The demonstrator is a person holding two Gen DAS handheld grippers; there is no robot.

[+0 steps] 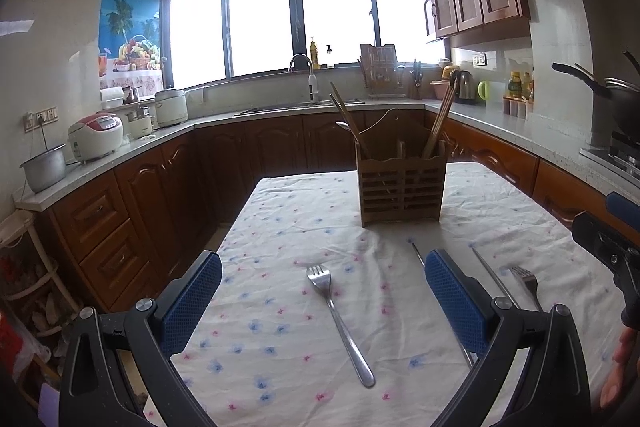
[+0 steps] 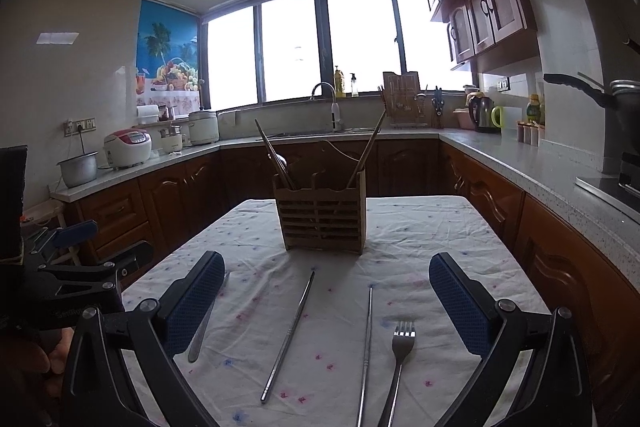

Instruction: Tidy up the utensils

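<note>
A wooden slatted utensil holder (image 1: 401, 187) stands on the cloth-covered table (image 1: 280, 211), with wooden chopsticks and a spoon in it; it also shows in the right wrist view (image 2: 323, 217). A steel fork (image 1: 339, 319) lies between the fingers of my open, empty left gripper (image 1: 324, 291). Two steel chopsticks (image 2: 289, 335) (image 2: 366, 355) and a second fork (image 2: 398, 359) lie between the fingers of my open, empty right gripper (image 2: 326, 291). The first fork's handle (image 2: 202, 331) shows behind the right gripper's left finger.
The table has a white floral cloth (image 2: 420, 227). Kitchen counters (image 1: 500, 125) run around the room with rice cookers (image 1: 96, 135), a pot (image 1: 44, 167), a sink (image 1: 304, 103), a kettle and a wok on the stove (image 1: 616, 99).
</note>
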